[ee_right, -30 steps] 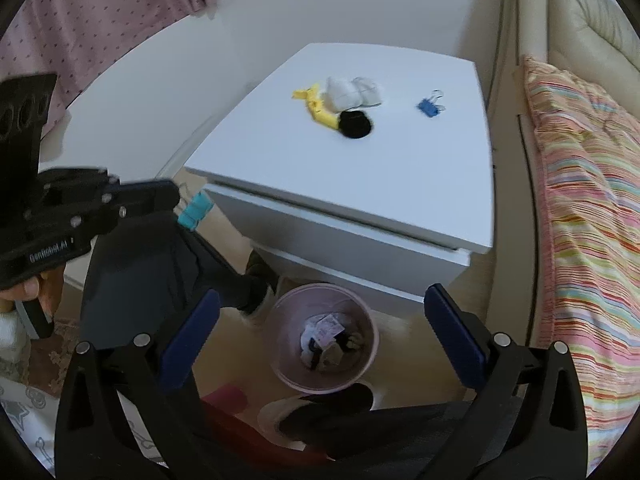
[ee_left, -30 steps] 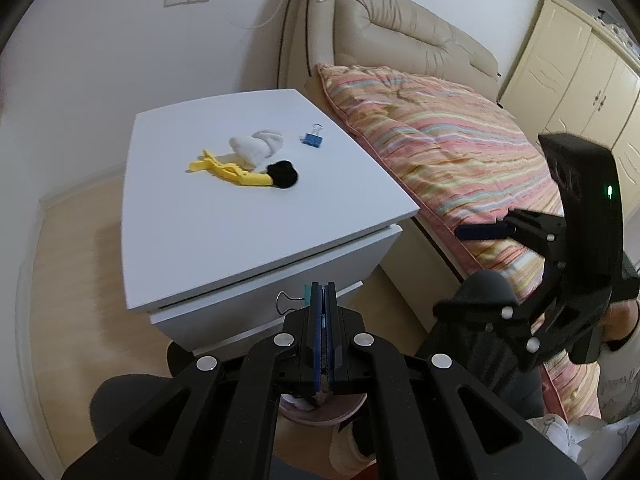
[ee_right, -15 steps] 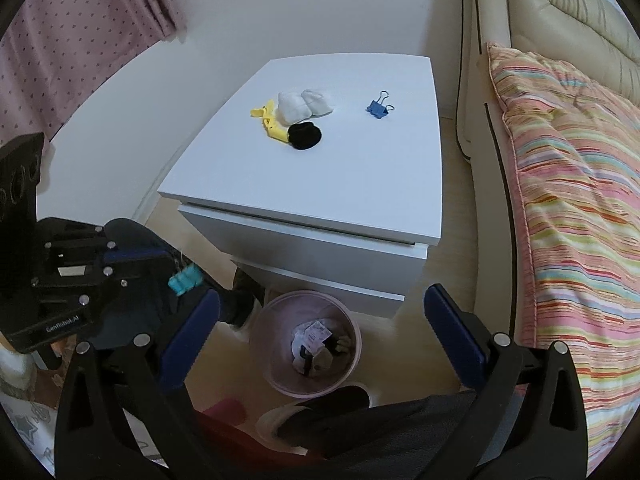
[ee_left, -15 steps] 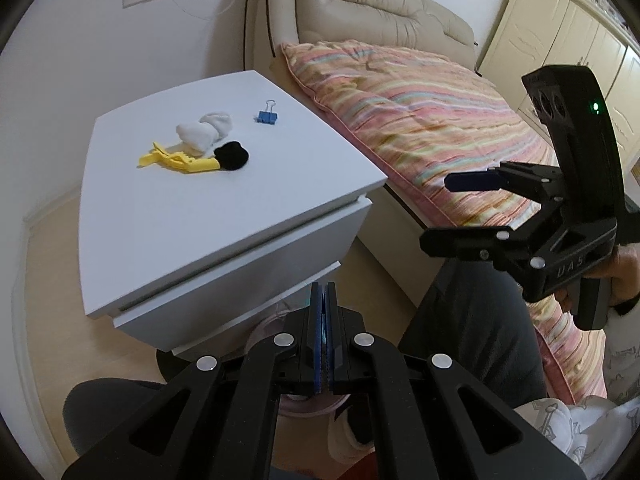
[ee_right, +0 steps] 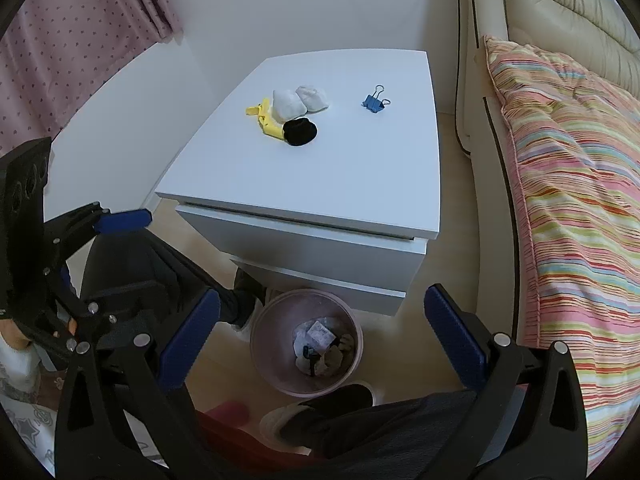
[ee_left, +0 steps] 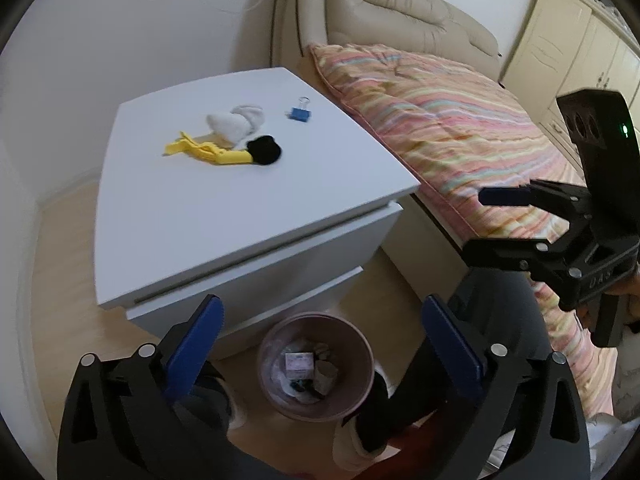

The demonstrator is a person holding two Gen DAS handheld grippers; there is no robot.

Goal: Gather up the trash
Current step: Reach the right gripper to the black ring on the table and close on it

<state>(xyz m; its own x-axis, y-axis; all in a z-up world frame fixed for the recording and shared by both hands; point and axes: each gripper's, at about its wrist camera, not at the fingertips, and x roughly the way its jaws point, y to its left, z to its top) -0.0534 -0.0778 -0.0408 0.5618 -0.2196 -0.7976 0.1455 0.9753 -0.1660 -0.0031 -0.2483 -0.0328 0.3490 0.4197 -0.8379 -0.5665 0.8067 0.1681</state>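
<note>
Both my left gripper [ee_left: 320, 340] and right gripper [ee_right: 320, 332] hang spread and empty above the bin [ee_left: 316, 364]. On the desk [ee_right: 320, 184], the white wad [ee_right: 286, 103] looks light, soft; I'd pinch its middle.

Left hand-held gripper [ee_left: 322, 322]: jaws spread wide, blue pads [ee_left: 196, 336] apart, nothing between them, pointing forward and down. Right hand-held gripper [ee_right: 322, 320]: jaws also wide apart, empty, same downward tilt. Each shows in the other's view, held level side by side, well apart. Person's legs [ee_right: 384, 428] and shoe [ee_right: 320, 408] below the grippers.
</note>
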